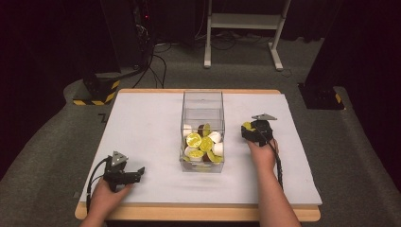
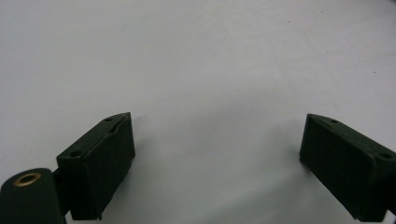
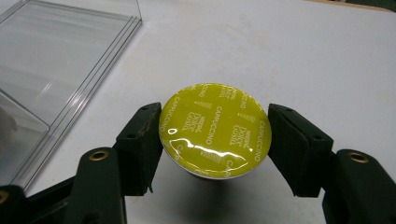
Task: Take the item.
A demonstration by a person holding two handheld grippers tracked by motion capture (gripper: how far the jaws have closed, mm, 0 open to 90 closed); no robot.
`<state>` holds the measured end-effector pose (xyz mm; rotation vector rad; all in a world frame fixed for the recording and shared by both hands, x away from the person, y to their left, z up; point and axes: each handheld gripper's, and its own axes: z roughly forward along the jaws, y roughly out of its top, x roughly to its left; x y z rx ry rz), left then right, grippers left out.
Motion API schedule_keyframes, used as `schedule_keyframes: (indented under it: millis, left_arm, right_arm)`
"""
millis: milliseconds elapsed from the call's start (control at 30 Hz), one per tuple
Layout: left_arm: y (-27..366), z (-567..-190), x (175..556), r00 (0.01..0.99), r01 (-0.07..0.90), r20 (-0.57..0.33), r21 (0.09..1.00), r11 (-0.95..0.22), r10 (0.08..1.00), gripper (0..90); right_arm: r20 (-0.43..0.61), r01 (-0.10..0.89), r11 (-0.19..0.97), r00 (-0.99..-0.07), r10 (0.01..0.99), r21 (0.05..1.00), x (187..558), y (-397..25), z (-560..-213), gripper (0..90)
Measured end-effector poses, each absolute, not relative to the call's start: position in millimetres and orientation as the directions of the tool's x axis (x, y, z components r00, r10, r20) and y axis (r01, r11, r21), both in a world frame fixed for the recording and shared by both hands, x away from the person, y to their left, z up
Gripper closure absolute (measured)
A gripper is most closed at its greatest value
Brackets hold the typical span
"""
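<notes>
A clear plastic box (image 1: pixel 202 101) stands mid-table with several coffee capsules (image 1: pixel 202 143) piled in its near end, some with yellow-green lids. Just right of the box, my right gripper (image 1: pixel 248 128) is shut on one capsule (image 1: pixel 246 126). In the right gripper view that capsule (image 3: pixel 214 130) has a yellow-green "Cappuccino" lid facing up, and both jaws of the gripper (image 3: pixel 215 127) press its rim. The box wall (image 3: pixel 70 60) lies to its left. My left gripper (image 1: pixel 138 172) rests at the near left, open. Its jaws (image 2: pixel 217 126) stand wide apart over bare white surface.
A white mat (image 1: pixel 142 127) covers the wooden table (image 1: pixel 198 213). Beyond the far edge are a white frame stand (image 1: pixel 243 21), cables on the floor, and dark bases with yellow-black tape (image 1: pixel 97 92).
</notes>
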<state>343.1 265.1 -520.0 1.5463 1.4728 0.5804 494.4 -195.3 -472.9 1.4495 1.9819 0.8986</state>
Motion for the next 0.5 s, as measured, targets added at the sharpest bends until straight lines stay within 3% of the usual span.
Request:
schedule_keyframes:
  millis: [500]
  left_arm:
    - [265,-520,343,0.182,0.532,-0.238,0.84,0.108,0.954,10.4]
  right_arm:
    - [-0.051,0.622,0.228,-0.29,0.956,0.749,501,-189,-485,38.1]
